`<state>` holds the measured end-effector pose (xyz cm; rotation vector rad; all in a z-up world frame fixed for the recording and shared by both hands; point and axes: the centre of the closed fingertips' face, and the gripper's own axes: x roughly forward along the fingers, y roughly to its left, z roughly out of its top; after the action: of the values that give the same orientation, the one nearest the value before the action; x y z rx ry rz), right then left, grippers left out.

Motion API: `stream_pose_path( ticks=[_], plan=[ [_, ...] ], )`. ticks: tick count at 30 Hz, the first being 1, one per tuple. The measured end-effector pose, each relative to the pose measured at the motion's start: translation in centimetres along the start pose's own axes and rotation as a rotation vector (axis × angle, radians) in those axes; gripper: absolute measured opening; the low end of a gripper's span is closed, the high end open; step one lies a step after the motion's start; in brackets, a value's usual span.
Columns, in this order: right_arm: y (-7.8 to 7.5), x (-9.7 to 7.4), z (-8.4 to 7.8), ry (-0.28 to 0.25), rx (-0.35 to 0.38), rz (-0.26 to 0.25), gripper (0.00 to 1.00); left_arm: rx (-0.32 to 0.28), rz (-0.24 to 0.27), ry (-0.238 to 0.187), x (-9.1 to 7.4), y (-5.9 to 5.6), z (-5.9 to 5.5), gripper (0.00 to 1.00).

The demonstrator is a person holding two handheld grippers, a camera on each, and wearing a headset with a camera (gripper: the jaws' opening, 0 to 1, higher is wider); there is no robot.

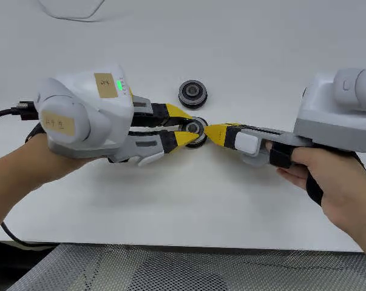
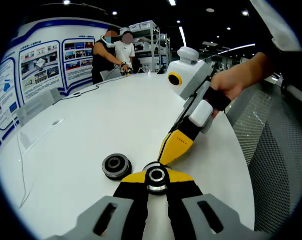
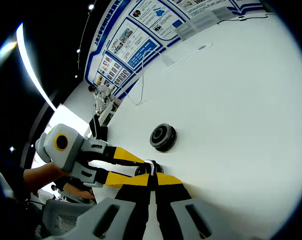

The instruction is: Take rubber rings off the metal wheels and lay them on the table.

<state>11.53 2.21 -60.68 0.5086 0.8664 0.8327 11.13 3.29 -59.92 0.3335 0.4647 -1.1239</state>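
White worktop point(image 1: 170, 36) runs wide and bare. Left gripper point(image 1: 190, 128) jaws pinch a wheel point(image 1: 198, 125) at centre. A second wheel point(image 1: 192, 93) lies just beyond it. Right gripper point(image 1: 208, 133) jaws are pressed nearly together at the held wheel's right rim, perhaps nipping its ring point(image 1: 198, 143).

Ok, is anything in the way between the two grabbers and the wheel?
Nothing visible is. The left gripper clamps the wheel between its jaws, and the right gripper touches its rim with closed tips. The second wheel lies apart behind them, with bare table all around.
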Motion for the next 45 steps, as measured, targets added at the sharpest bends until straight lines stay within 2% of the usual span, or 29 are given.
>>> stream_pose_path(
  ticks=[7,16,39,45],
  plan=[
    [0.0,-0.1,0.1,0.015,0.008,-0.046,0.02,0.003,0.003,0.003,0.0,0.0,0.0,0.13],
    [0.0,-0.2,-0.1,0.032,0.013,-0.071,0.01,0.004,0.006,0.007,-0.1,0.0,-0.1,0.13],
    [1.3,-0.2,-0.1,0.051,0.013,-0.025,0.00,0.013,0.008,0.012,-0.1,-0.2,-0.1,0.12],
    [2.2,0.1,0.1,0.051,0.005,-0.001,0.00,0.015,0.008,0.010,-0.1,-0.2,-0.2,0.12]
  ],
)
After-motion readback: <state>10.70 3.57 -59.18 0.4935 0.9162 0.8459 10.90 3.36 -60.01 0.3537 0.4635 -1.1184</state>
